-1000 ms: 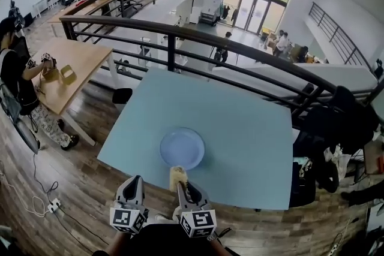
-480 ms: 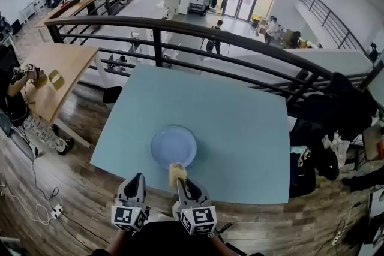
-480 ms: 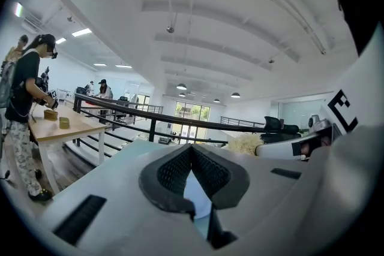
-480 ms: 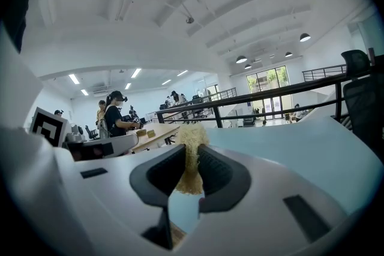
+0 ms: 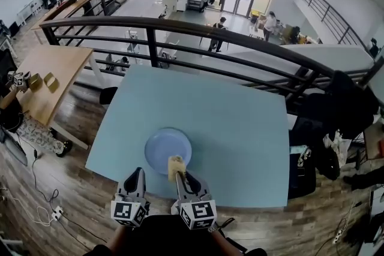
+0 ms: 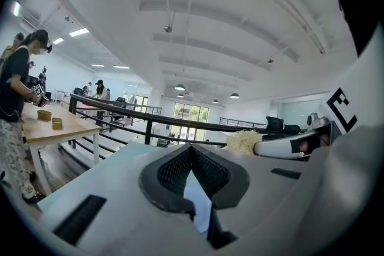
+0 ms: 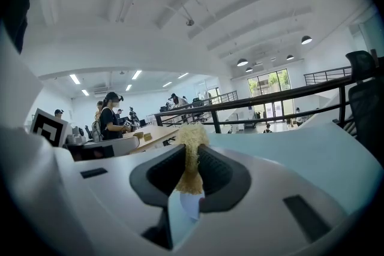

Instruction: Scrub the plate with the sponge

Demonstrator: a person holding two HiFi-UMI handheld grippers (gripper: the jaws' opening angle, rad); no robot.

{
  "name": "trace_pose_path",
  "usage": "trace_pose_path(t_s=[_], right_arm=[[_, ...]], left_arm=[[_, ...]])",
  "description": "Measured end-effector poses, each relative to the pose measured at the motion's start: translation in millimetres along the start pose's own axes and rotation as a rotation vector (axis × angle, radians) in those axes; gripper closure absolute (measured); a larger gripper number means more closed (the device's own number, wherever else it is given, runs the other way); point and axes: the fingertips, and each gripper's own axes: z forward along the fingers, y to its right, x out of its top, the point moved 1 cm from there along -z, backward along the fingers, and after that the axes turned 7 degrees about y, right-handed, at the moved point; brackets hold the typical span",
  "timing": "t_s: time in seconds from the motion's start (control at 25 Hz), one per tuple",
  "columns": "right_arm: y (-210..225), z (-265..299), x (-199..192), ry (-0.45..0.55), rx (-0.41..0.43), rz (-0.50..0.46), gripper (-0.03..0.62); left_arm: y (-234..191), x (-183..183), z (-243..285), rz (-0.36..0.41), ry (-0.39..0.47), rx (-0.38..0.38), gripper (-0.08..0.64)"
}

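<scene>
Yellowish and fibrous, the sponge (image 5: 176, 165) sat pinched between the jaws of the right gripper (image 5: 180, 176), its tip over the near rim of the pale blue plate (image 5: 162, 147). The plate lay by the front edge of the table (image 5: 240, 123), left of centre. The left gripper (image 5: 137, 175) hovered alongside at that edge, its jaws pressed together on nothing.

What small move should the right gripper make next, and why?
Probably push the right gripper forward and slightly left so the sponge sweeps across the plate. The sponge is clamped in its jaws and sits only over the plate's near edge, with most of the plate ahead of it.
</scene>
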Motion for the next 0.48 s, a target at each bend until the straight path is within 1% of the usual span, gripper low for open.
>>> trace_pose_path(t_s=[0.08, 0.48], right_arm=[[7, 2, 2, 0.004, 0.004, 0.004, 0.527], [29, 19, 8, 0.001, 0.037, 0.014, 0.526]], left_arm=[[2, -4, 5, 0.001, -0.005, 0.002, 0.558], [-1, -10, 17, -0.019, -0.014, 0.079, 0.557]])
